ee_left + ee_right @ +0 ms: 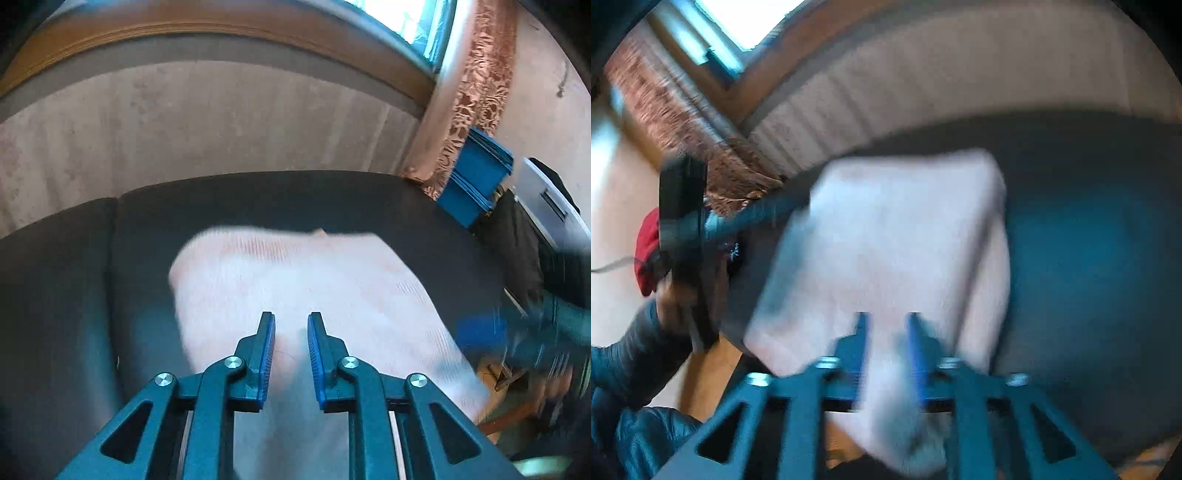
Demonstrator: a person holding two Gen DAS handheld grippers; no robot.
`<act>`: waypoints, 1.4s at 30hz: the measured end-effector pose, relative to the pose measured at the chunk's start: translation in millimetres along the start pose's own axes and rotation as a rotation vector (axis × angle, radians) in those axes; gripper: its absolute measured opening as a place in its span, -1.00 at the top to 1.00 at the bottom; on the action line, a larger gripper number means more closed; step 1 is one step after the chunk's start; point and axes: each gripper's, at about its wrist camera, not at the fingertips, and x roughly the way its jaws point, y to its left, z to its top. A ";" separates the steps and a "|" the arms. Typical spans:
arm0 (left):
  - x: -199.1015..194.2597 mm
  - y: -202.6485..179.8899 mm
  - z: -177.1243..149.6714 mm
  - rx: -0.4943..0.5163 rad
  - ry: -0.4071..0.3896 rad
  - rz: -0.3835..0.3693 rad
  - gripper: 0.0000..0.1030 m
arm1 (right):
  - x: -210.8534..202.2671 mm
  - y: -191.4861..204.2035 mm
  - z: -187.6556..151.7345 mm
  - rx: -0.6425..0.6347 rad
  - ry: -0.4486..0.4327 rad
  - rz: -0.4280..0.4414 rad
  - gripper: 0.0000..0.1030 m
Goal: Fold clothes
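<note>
A pale pink-white ribbed garment (303,288) lies folded into a rough rectangle on the dark seat (74,295) of a sofa. My left gripper (291,321) hovers over its near edge, open, with a clear gap between the blue pads and only cloth showing below. In the blurred right wrist view the same garment (894,240) reaches the seat's front edge, and one end hangs down there. My right gripper (888,321) is above that end, its jaws apart and not pressing on the cloth. The left gripper (775,210) shows at the garment's left corner.
The sofa's beige ribbed backrest (184,129) rises behind the seat. Blue crates (476,177), a patterned curtain (476,92) and a grey box (554,206) stand off the seat's right end. A hand in a teal sleeve (628,350) holds the left gripper, with wooden floor (713,373) below.
</note>
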 end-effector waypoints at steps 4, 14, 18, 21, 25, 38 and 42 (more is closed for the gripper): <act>-21.7 -9.2 -41.9 -0.009 -0.009 -0.031 0.66 | 12.2 36.6 53.9 -0.141 -0.015 0.052 -0.13; 7.4 -15.8 -84.7 -0.039 0.073 -0.038 0.63 | 225.6 52.2 118.4 -0.240 0.181 -0.019 -0.73; 15.3 -8.2 -81.3 -0.069 0.062 -0.036 0.61 | 239.4 39.6 122.1 -0.214 0.150 -0.001 -0.74; 17.2 -12.4 -79.1 -0.049 0.051 0.005 0.61 | 241.5 36.6 125.4 -0.214 0.145 -0.006 -0.75; 8.9 -12.2 -74.7 -0.092 0.038 0.017 0.61 | 230.1 38.4 131.8 -0.207 0.133 -0.004 -0.76; 13.0 -18.2 -66.5 -0.157 0.097 0.045 0.57 | 122.3 -23.9 51.8 -0.160 0.156 -0.065 -0.92; 17.3 -26.4 -63.4 -0.136 0.099 0.072 0.57 | 122.5 -20.7 33.2 -0.235 0.028 -0.087 -0.97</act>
